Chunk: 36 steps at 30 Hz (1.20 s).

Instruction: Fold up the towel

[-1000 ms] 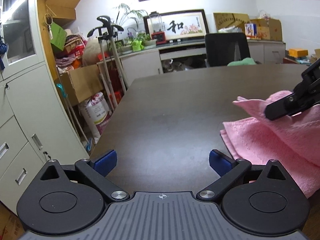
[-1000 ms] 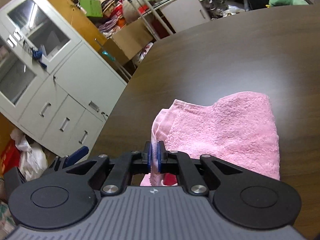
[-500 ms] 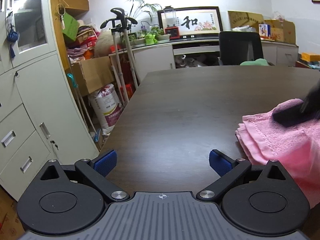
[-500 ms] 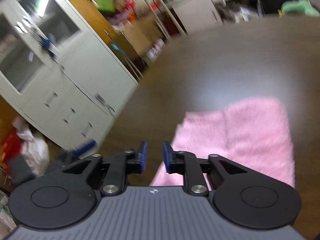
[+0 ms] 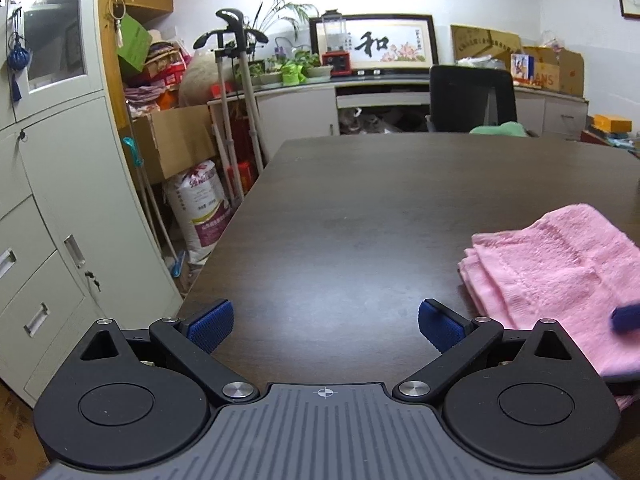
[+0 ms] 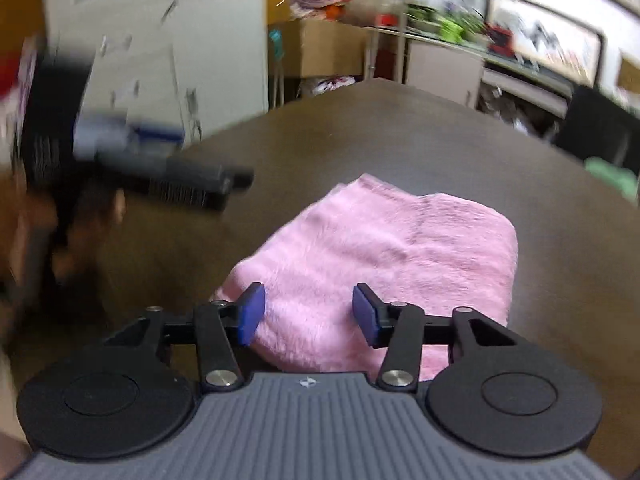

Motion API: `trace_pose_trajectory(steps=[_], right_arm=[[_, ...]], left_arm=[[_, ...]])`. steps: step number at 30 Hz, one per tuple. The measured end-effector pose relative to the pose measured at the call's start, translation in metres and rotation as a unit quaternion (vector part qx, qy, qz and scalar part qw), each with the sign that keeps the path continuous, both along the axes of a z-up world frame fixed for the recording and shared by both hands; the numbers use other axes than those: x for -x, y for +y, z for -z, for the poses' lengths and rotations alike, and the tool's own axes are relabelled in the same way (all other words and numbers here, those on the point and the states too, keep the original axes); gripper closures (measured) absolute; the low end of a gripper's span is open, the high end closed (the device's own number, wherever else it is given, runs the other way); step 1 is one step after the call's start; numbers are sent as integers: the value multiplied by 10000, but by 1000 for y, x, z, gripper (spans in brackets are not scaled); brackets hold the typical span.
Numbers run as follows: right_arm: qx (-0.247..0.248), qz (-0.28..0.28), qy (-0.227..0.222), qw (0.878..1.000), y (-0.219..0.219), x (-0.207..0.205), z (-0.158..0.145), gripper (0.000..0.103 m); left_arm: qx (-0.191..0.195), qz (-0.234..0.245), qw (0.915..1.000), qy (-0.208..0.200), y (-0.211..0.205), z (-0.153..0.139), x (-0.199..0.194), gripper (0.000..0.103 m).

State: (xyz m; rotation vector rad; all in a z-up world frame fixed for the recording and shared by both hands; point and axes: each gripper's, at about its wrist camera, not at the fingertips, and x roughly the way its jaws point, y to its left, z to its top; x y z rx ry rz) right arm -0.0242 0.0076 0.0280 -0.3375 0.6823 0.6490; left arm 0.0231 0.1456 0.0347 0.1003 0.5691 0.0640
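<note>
Left wrist view: the left tool (image 5: 325, 322) hangs over the near edge of the dark worktop (image 5: 380, 216), jaws spread wide with nothing between them. The folded pink towel (image 5: 560, 276) lies toward the right edge, layered fold edges facing left, long axis running away toward the far right. A black chair (image 5: 472, 98) and a green cloth (image 5: 498, 129) sit at the far edge.

Right wrist view: the right tool (image 6: 308, 316) hovers above the towel's (image 6: 392, 248) near end, jaws opening, gripping nothing. The picture is blurred.
</note>
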Motion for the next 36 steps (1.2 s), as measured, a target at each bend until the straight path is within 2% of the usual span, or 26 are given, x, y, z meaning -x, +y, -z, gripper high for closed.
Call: trace_pose_trajectory(steps=[4, 7, 9, 13, 16, 19, 21, 24, 25, 26, 28, 30, 31, 35, 36], right_arm=[[-482, -140, 67, 9987, -10, 4, -12, 51], [-888, -82, 96, 9960, -28, 4, -25, 49], [-1167, 288, -27, 9928, -57, -2, -35, 46], [-1375, 1102, -225, 9841, -97, -17, -43, 42], [-2077, 1189, 267, 9706, -117, -40, -38, 41], [-2679, 1073, 768, 9544, -128, -62, -30, 41], [-3084, 819, 1319, 9385, -127, -84, -14, 41], [-3189, 947, 1970, 9222, -126, -112, 11, 42], [-3057, 1053, 2000, 9249, -126, -116, 18, 59], [-2905, 1184, 1978, 9287, -128, -120, 25, 68], [-3090, 1213, 1985, 9222, -139, -117, 25, 63], [-3340, 1200, 2014, 9130, -150, -112, 21, 52], [-3389, 1168, 1914, 9137, -154, -107, 17, 41], [-3496, 764, 1912, 9140, -164, -87, 12, 41], [-3329, 705, 1953, 9198, -163, -82, 13, 41]], left_arm=[[-19, 130, 9994, -332, -5, -3, 8, 1], [-194, 347, 9971, -655, -18, -3, 17, 1], [-172, 638, 9946, -796, -30, -5, 20, 2], [57, 1342, 9873, -848, -54, -7, 24, 2], [-177, 1716, 9829, -644, -76, 1, 22, 3], [-674, 1603, 9843, -297, -90, 16, 15, 7], [-638, 1478, 9869, -106, -85, 20, 9, 6], [-561, 1359, 9891, 14, -79, 22, 3, 6], [-551, 1342, 9894, 33, -78, 22, 2, 6], [-546, 1336, 9895, 46, -77, 23, 2, 5], [-567, 1324, 9896, 56, -76, 23, 1, 4], [-576, 1313, 9897, 55, -76, 22, 2, 4], [-573, 1309, 9897, 53, -75, 22, 2, 4], [-571, 1275, 9902, 48, -75, 21, 3, 2], [-588, 1271, 9901, 39, -76, 21, 3, 2]])
